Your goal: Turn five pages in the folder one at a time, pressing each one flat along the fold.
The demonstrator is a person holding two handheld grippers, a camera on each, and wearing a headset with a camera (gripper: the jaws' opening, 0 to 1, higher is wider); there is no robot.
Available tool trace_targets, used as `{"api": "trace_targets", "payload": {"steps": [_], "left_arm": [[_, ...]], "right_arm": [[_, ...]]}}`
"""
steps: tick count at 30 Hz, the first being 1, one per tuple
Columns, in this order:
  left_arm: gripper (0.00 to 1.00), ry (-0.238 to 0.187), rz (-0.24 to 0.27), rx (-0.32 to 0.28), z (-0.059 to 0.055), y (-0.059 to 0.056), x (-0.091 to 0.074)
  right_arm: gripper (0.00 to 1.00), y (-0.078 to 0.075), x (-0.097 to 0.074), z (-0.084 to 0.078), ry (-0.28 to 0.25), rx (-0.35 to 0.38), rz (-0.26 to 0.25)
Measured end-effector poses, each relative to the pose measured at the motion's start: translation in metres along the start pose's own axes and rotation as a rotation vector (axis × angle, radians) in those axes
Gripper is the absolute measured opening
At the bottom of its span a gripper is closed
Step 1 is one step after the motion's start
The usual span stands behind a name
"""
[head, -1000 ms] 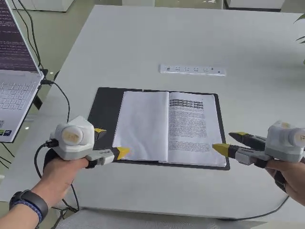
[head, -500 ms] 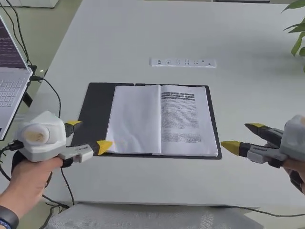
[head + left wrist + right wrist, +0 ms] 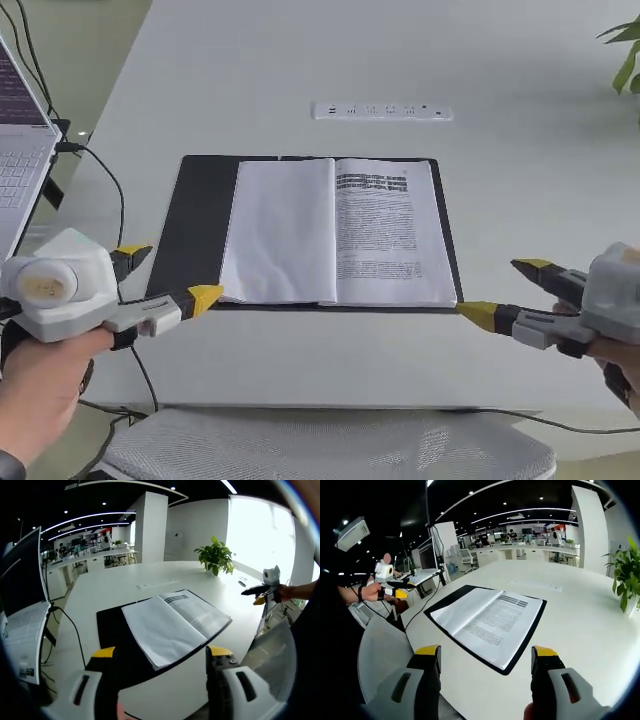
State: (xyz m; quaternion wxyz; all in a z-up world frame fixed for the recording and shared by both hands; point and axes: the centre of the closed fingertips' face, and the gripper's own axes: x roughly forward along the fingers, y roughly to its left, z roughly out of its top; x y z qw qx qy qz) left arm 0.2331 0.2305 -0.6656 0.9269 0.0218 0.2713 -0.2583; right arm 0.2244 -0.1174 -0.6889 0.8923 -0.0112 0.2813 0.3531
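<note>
A black folder (image 3: 205,215) (image 3: 112,630) (image 3: 522,640) lies open on the white table, with a blank left page (image 3: 280,230) and a printed right page (image 3: 385,235) lying flat. My left gripper (image 3: 165,275) (image 3: 162,655) hovers open off the folder's near left corner, nothing between its yellow-tipped jaws. My right gripper (image 3: 510,290) (image 3: 485,655) hangs open off the near right corner, also holding nothing. Neither touches the folder. In the right gripper view the left gripper (image 3: 395,591) shows at the far left; in the left gripper view the right gripper (image 3: 257,592) appears at the far right.
A white power strip (image 3: 380,111) lies beyond the folder. A laptop (image 3: 18,150) stands at the table's left edge with cables (image 3: 105,185) trailing past the folder's left side. A grey chair back (image 3: 320,445) sits below the near table edge. A plant (image 3: 625,60) stands at the right.
Both grippers have drawn back toward me and outward, away from the folder's near corners. The head camera has shifted, so the folder sits higher in view. The pages have not moved.
</note>
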Motion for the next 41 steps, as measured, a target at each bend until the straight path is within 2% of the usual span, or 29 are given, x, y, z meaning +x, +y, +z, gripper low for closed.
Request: {"api": "trace_targets", "payload": {"steps": [20, 25, 41], "left_arm": [[0.71, -0.004, 0.021, -0.026, -0.001, 0.006, 0.000], [0.71, -0.006, 0.017, -0.032, -0.001, 0.005, 0.001], [0.72, -0.002, -0.001, -0.011, 0.002, -0.003, 0.005]], "right_arm": [[0.71, -0.003, 0.006, 0.008, -0.008, 0.010, 0.005], [0.72, -0.002, 0.005, 0.007, 0.002, -0.011, 0.011], [0.71, -0.007, -0.005, 0.006, -0.016, 0.015, -0.010]]}}
